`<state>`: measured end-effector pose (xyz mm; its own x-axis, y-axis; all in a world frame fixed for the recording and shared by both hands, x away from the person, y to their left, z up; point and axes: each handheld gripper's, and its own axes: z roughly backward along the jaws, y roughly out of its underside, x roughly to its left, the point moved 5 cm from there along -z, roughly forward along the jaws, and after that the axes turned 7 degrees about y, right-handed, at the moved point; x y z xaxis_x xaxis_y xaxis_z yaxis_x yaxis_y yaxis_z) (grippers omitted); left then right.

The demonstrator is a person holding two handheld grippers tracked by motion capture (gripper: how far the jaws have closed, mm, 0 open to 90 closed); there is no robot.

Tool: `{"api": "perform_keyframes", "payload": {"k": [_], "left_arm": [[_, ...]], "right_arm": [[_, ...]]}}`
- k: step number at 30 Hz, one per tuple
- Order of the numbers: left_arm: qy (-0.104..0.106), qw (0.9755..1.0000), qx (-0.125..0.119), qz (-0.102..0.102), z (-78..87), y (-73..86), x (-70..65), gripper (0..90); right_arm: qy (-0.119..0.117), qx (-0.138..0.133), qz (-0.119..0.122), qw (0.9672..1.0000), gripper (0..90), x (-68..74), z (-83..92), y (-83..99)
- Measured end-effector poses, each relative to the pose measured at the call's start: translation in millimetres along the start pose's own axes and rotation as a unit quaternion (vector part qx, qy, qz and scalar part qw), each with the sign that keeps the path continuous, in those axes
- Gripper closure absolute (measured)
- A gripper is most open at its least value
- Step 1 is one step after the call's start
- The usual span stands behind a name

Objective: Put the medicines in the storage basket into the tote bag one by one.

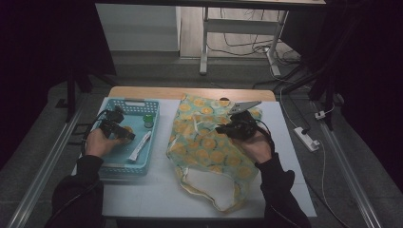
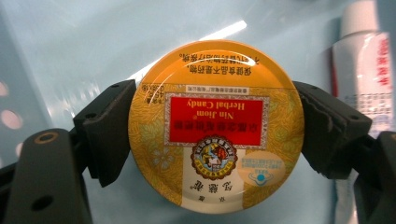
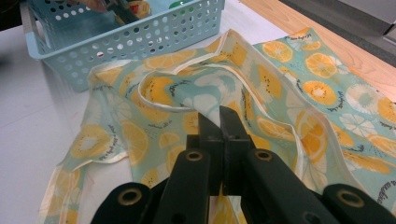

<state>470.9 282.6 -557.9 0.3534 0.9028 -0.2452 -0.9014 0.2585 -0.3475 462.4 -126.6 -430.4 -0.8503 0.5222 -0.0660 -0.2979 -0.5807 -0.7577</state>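
A round yellow candy tin (image 2: 215, 126) with a red label sits between my left gripper's (image 2: 215, 140) black pads (image 2: 109, 130), which press on its two sides. It is held low inside the light blue basket (image 1: 128, 101) at the table's left, where the left gripper (image 1: 121, 132) shows with the tin (image 1: 127, 129). A cloth bag (image 1: 209, 142) printed with orange slices lies spread over the middle of the table. My right gripper (image 1: 227, 129) rests over the bag's upper part. Its jaws (image 3: 219, 116) are shut together just above the fabric (image 3: 154, 93); I cannot tell whether cloth is pinched.
The basket also holds a white tube (image 1: 140, 146) on its right side and a small green-topped item (image 1: 148, 119) near its back wall. The tube (image 2: 369, 70) lies close beside the tin. The perforated basket (image 3: 140, 32) borders the bag's edge. White tabletop (image 1: 157, 194) lies in front.
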Motion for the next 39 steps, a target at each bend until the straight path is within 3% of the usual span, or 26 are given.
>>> {"api": "perform_keyframes", "payload": {"k": [8, 17, 26, 31, 39], "left_arm": [[0.024, 0.9987, -0.036, -0.027, 12.7, 0.1, -8.9, 20.3], [0.039, 0.995, -0.067, -0.063, 29.1, -0.6, -29.9, 20.3], [0.077, 0.9887, -0.094, -0.088, 44.0, 1.4, -51.8, 20.3], [0.072, 0.9861, -0.102, -0.109, 52.8, 3.7, -66.1, 20.3], [0.081, 0.98, -0.11, -0.145, 62.6, 8.7, -92.8, 20.3]], "right_arm": [[0.001, -0.001, -0.001, 1.0, 89.0, -0.2, 0.3, -0.1], [0.003, -0.002, -0.001, 1.0, 89.0, -0.3, 0.3, 0.0], [0.004, -0.005, 0.0, 1.0, 89.0, -0.7, 1.0, -0.5], [0.004, -0.006, 0.0, 1.0, 89.0, -0.6, 1.1, -0.6], [0.005, -0.006, 0.001, 1.0, 89.0, -0.2, 0.6, -0.6]]}}
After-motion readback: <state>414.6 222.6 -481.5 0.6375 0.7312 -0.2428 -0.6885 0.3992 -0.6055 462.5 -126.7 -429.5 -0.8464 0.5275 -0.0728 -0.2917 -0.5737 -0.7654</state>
